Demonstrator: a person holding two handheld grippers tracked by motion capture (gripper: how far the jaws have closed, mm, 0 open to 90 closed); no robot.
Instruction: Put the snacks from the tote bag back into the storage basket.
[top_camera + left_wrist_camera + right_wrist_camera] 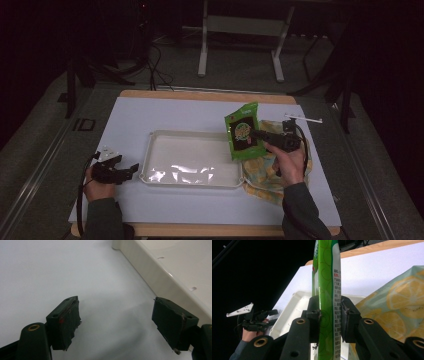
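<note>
The left gripper [131, 169] rests on the worktop [150, 112] just left of the white tray [192, 138], jaws apart and empty. The right gripper [256, 134] is clamped on the green packet [241, 131], held above the tray's right edge, beside the lemon-print bag [264, 175]. Risk: the grip looks narrow, so the glossy packet may pivot or slip and drop outside the tray.
</note>
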